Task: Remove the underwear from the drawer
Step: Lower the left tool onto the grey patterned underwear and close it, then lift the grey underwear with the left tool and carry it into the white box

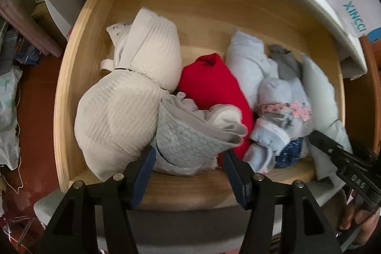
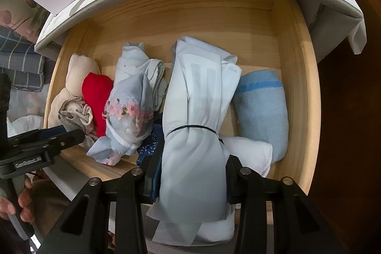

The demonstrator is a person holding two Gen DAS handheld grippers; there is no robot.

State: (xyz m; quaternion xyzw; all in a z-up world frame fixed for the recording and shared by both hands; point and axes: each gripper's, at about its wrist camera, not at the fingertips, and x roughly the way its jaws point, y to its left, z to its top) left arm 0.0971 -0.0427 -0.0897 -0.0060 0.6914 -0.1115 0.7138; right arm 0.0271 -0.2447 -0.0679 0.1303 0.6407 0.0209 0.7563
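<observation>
Your left gripper (image 1: 189, 154) is pointing down with its jaws closed on the grey patterned underwear (image 1: 188, 142) near the front of the wooden drawer (image 1: 214, 6), beside the white bra (image 1: 123, 108) and the red garment (image 1: 214, 85). Your right gripper (image 2: 190, 173) is clamping the pale blue bundle (image 2: 197, 111), beside the blue towel (image 2: 262, 111).
</observation>
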